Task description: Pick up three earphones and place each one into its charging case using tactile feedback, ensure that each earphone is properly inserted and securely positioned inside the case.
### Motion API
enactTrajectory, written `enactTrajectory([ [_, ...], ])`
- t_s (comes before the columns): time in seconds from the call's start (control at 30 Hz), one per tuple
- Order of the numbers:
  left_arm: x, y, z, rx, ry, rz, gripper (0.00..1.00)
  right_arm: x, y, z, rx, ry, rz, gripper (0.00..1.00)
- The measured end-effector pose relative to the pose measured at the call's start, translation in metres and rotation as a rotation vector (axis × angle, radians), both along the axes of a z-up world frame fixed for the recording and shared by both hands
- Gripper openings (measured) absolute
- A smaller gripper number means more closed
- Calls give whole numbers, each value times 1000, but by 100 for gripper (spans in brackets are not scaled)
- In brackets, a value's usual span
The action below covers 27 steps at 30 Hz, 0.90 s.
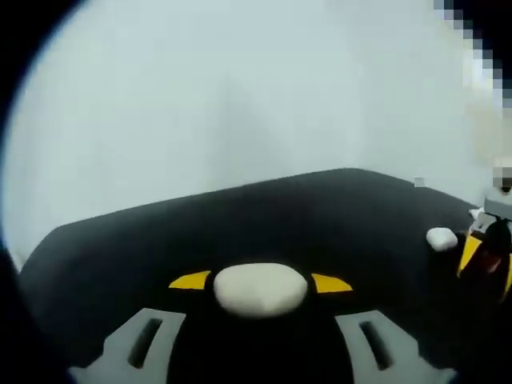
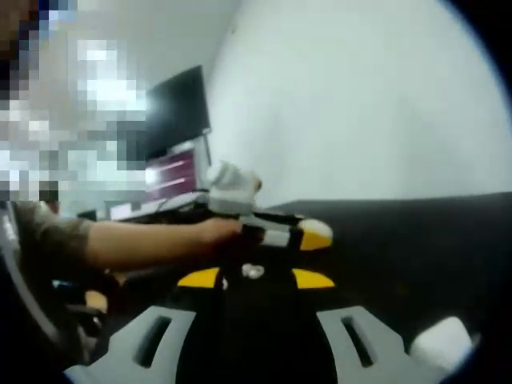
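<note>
A: Left gripper view, what's the left tool (image 1: pixel 260 288) doing?
B: Clamped on a white rounded charging case (image 1: pixel 260 288), yellow-tipped jaws pressed to either side. Black surface (image 1: pixel 240 224) underneath, pale wall behind.
A: Anything else there?
B: At far right, another small white case (image 1: pixel 441 238) on the surface, just beside the other tool coming in.
A: Right gripper view?
B: Right tool (image 2: pixel 253 274) has its yellow tips set close with a tiny white earphone (image 2: pixel 253 271) between them; looks gripped, but it's blurry. The left tool (image 2: pixel 288 234) sits ahead, held by a person's hand (image 2: pixel 212 232). White case (image 2: pixel 438 342) at lower right on the black surface. Dark monitor (image 2: pixel 178 108) in the back left.
</note>
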State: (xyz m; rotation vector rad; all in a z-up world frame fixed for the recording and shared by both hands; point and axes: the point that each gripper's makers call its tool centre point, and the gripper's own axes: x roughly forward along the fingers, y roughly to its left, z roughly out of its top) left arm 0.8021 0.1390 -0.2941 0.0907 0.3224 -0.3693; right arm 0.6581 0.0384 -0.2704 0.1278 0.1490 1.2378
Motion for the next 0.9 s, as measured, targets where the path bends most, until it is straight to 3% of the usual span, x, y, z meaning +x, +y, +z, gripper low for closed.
enactTrajectory([
  [0.17, -12, -6, 21, -24, -34, -51, 43, 2, -2, 2, 14, 7, -8, 34],
  [0.23, -21, -12, 35, -28, -72, -91, 43, 3, -3, 2, 24, 15, -10, 34],
  [0.33, -37, -16, 53, -10, -124, -134, 43, 5, -4, 2, 30, 23, -16, 34],
  [0.5, -73, -26, 70, -33, -160, -223, 43, 3, -5, 11, 71, 14, -9, 34],
  [0.7, -122, -40, 73, -7, -213, -318, 43, 10, -20, 42, 255, 33, -39, 35],
  [0.9, -169, -67, 57, -39, -210, -405, 43, 13, -25, 46, 289, 45, -48, 34],
])
